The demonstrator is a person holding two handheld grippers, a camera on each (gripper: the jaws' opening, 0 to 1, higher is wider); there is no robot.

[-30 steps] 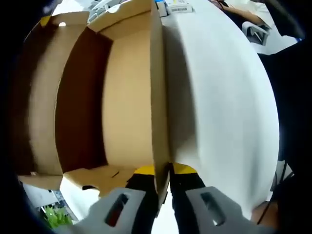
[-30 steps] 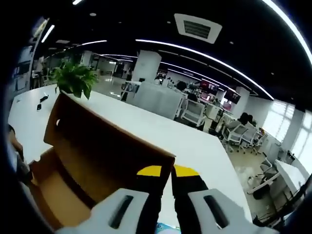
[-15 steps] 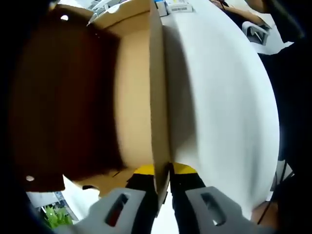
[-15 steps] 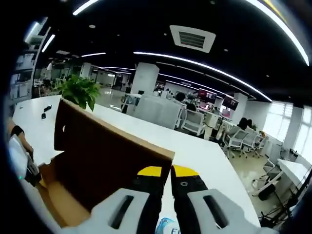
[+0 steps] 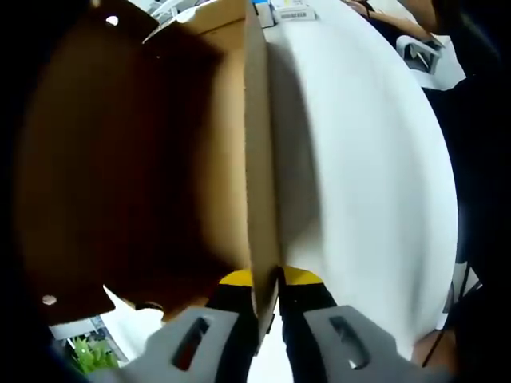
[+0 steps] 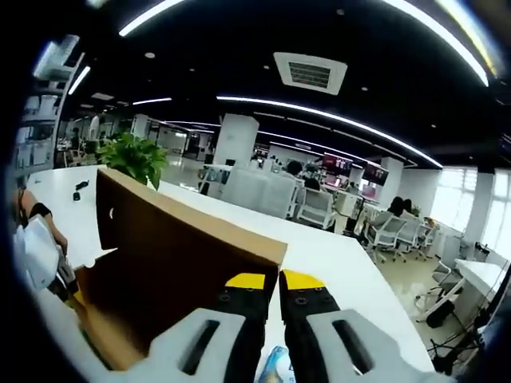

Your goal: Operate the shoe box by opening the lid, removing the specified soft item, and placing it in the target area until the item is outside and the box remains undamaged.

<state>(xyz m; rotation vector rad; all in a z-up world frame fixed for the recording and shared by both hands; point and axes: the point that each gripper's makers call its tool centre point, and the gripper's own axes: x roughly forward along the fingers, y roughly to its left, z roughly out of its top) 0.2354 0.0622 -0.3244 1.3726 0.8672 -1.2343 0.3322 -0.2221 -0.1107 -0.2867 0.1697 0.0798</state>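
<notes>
The left gripper view looks into the shoe box [image 5: 144,159] on the white desk [image 5: 359,159]; the right gripper view shows its lid [image 6: 184,255] raised. The left gripper [image 5: 266,281] is clamped on the box's side wall, and the right gripper [image 6: 266,281] pinches the lid's edge.

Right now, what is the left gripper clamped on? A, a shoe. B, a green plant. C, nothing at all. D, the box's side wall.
D: in the left gripper view, the left gripper has its yellow-tipped fingers pinching the thin edge of the cardboard box wall.
</notes>
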